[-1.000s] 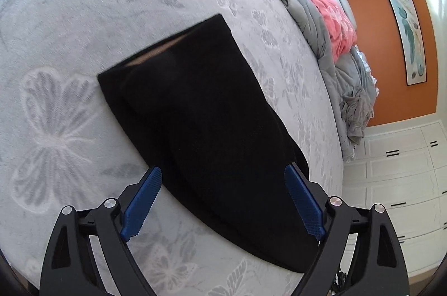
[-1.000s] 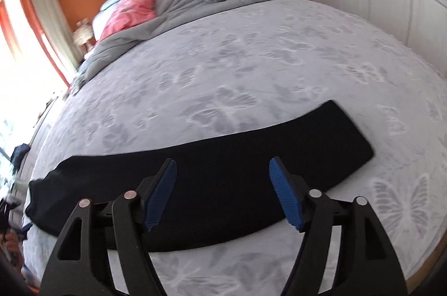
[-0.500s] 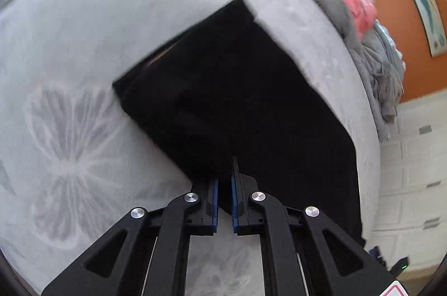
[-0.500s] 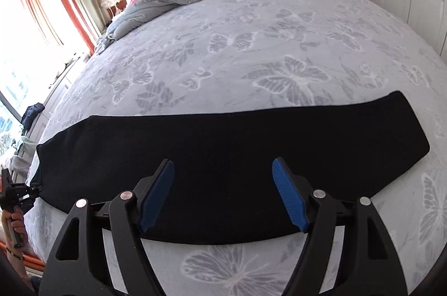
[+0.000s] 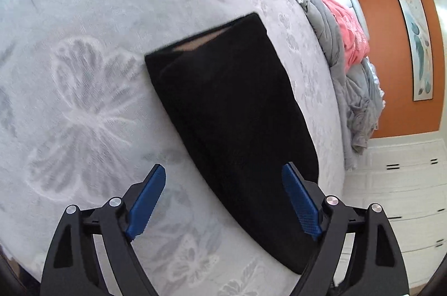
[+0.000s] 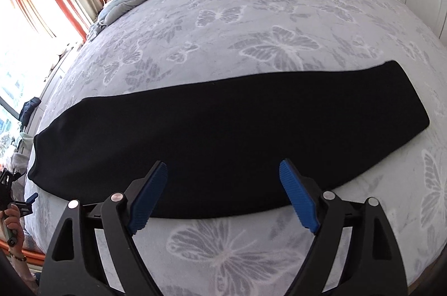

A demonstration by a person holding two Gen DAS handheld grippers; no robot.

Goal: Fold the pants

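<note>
pants' [image 5: 232,111] near end behind gripper finger

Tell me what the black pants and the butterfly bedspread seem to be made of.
Black pants: probably a soft knit or fleece; matte, no sheen, slightly fuzzy edge, pale lining at the open end.
Butterfly bedspread: seems a plush or woven textile; pale grey, matte, the butterflies appear worked into the surface.

I find no legible text, label, brand, number or sign in either wrist view. The framed picture [image 5: 417,44] on the orange wall, far ahead and to the right of my left gripper, carries only painted shapes, no lettering I can make out.
</note>
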